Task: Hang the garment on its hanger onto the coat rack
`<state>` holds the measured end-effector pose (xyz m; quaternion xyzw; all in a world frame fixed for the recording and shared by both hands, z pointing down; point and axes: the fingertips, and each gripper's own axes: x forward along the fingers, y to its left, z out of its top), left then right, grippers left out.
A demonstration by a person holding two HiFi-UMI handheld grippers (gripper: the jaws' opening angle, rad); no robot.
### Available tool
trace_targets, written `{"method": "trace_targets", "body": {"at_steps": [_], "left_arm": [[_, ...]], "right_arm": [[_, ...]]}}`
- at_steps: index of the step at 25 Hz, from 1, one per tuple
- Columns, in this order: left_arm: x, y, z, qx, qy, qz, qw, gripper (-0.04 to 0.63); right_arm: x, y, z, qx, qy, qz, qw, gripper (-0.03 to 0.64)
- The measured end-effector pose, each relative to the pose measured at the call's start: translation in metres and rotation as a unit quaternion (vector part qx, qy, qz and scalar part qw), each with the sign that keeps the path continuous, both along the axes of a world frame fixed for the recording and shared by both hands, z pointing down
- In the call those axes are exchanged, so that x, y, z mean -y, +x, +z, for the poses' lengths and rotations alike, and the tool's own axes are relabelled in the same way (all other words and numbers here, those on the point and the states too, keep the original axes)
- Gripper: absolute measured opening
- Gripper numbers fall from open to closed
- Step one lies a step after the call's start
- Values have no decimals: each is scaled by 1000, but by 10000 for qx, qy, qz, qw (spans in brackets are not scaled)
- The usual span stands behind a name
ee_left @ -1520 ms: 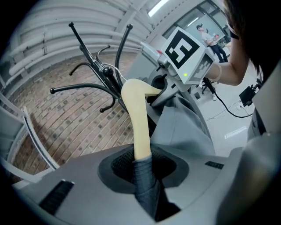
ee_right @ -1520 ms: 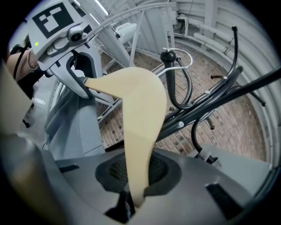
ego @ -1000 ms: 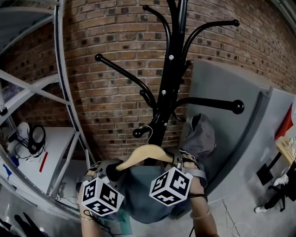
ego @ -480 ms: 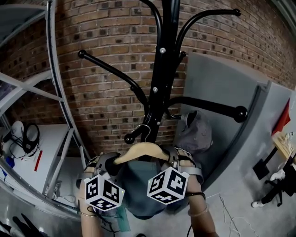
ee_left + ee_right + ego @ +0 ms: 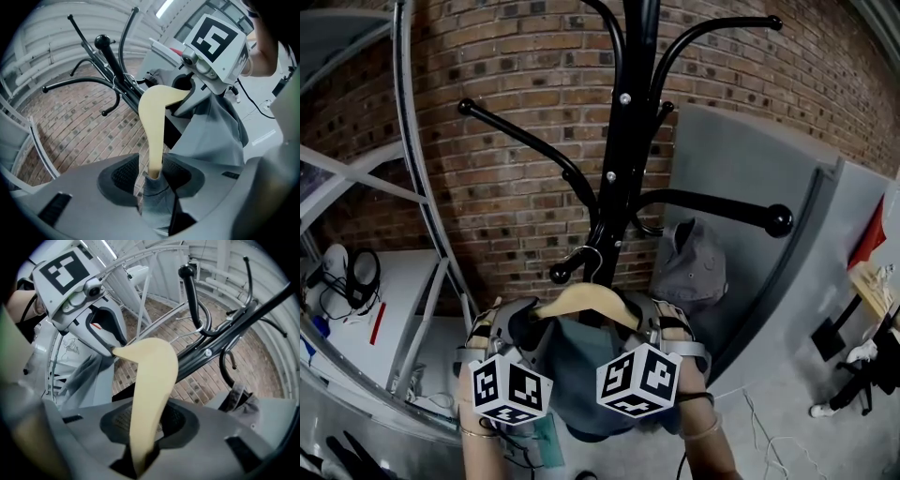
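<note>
A pale wooden hanger point(image 5: 581, 302) carries a blue-grey garment point(image 5: 581, 375) in front of the black coat rack point(image 5: 623, 141). Its metal hook point(image 5: 592, 260) sits at the rack's low arm, beside the knob point(image 5: 558, 275); I cannot tell whether it rests on the arm. My left gripper point(image 5: 517, 326) is at the hanger's left end. Its jaws are opening, and the cloth-covered hanger end point(image 5: 157, 159) stands between the pads with a gap showing. My right gripper point(image 5: 661, 321) is at the right end, jaws also opening around the bare wood point(image 5: 150, 394).
A grey cap point(image 5: 692, 267) hangs on the rack to the right, under a thick knobbed arm point(image 5: 722, 208). A brick wall point(image 5: 506, 75) stands behind, a grey panel point(image 5: 750, 234) to the right, and metal shelving point(image 5: 412, 187) with a white surface to the left.
The hanger has moved up toward the rack, bringing its hook from just under the low arm's knob to right beside it. Both grippers followed, and over the last half second they barely shifted.
</note>
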<state>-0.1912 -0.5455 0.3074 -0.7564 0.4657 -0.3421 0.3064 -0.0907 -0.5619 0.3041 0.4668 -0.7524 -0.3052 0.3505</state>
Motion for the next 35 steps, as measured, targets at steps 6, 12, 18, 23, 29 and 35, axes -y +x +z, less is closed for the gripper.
{"method": "trace_targets", "body": {"at_steps": [6,12,18,23,29,35], "left_arm": [[-14,0,-15,-325,404,77,9986,144],[-32,0,-13,-354,357,45,9987,144],[-53,3,-4,-356,266,-37,9990,144],[-74,6,-5,-354,295,-152,9988,144],[-107,20,-4,-360,294,-230,9987,144],[-141,33,0,-380,236,-329,9985,143]], "right_arm": [[-15,-1,-5,288,27,-96,9995,141],[-39,1,-8,399,85,-155,9990,160],[-64,4,-11,504,171,-305,9981,166],[-89,8,-22,673,398,-444,9959,166],[-119,21,-16,700,326,-547,9955,164],[-149,37,-5,923,99,-624,9937,145]]}}
